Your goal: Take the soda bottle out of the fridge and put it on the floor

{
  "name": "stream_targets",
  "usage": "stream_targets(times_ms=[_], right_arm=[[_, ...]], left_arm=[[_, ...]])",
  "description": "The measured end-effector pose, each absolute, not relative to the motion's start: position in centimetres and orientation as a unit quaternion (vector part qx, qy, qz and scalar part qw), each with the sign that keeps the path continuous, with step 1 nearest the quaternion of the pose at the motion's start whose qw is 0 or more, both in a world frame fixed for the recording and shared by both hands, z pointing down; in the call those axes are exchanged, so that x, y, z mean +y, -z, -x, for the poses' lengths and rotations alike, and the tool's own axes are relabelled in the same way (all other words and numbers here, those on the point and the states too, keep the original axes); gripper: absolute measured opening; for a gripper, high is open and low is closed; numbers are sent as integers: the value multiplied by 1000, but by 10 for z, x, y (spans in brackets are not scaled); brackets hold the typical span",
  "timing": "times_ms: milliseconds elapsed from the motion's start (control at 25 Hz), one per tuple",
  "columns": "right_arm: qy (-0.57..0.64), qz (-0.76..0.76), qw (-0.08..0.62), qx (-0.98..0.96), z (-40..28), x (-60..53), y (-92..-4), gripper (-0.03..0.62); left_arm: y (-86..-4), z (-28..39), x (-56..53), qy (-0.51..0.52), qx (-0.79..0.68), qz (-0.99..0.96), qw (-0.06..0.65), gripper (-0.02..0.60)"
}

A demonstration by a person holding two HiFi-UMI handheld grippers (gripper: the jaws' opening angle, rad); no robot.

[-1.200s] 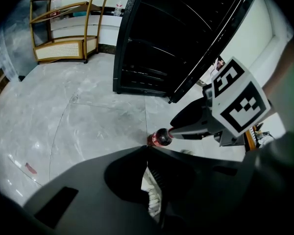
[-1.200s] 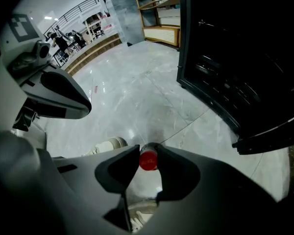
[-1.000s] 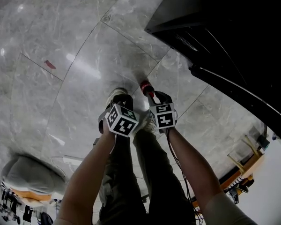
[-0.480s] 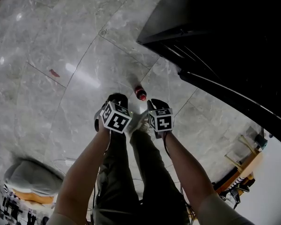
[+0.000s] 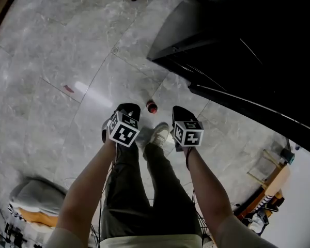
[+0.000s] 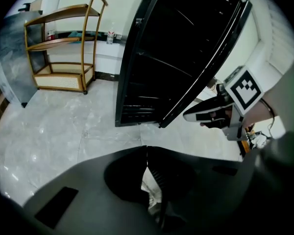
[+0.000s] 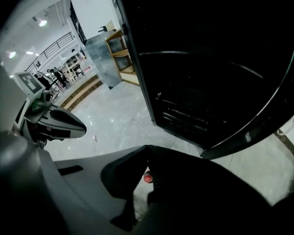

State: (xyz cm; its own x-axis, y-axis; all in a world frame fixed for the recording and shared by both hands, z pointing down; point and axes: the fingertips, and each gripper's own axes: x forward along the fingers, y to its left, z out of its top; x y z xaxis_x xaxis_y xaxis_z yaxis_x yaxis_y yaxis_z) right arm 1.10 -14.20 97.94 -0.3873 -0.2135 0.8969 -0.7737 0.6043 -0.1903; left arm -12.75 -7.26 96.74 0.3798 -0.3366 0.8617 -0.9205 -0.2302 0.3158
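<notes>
Head view, bottle: the bottle point(image 5: 152, 106) stands upright on the floor point(image 5: 67, 50), red cap toward the camera, so its long axis is seen end-on. It is outside the fridge point(image 5: 237, 45), whose open door reaches over from 2 o'clock.
Head view, grippers: the left hand-held gripper point(image 5: 128, 110) sits at the bottle's 9 o'clock and the right hand-held gripper point(image 5: 180, 111) at its 3 o'clock. The bottle lies between them, about evenly near both, and neither touches it.
Left gripper view: the left hand-held gripper point(image 6: 147, 150) has its jaw tips meeting and nothing held. The fridge fills 12 to 2 o'clock; no bottle shows.
Right gripper view: the right hand-held gripper point(image 7: 147, 149) is likewise closed and empty. The red cap point(image 7: 147, 178) shows through the gap under the tips, at 6 o'clock and well below them.
Judgement: the placing looks done. Any regrasp would mean dropping straight down along the bottle's axis, and the right side is better lined up.
</notes>
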Motion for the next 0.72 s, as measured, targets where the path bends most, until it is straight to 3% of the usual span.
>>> stream_targets(times_ms=[720], right_arm=[[-232, -367, 319, -842, -1, -184, -682, -5]], left_arm=[[-701, 116, -118, -318, -481, -774, 264, 6]])
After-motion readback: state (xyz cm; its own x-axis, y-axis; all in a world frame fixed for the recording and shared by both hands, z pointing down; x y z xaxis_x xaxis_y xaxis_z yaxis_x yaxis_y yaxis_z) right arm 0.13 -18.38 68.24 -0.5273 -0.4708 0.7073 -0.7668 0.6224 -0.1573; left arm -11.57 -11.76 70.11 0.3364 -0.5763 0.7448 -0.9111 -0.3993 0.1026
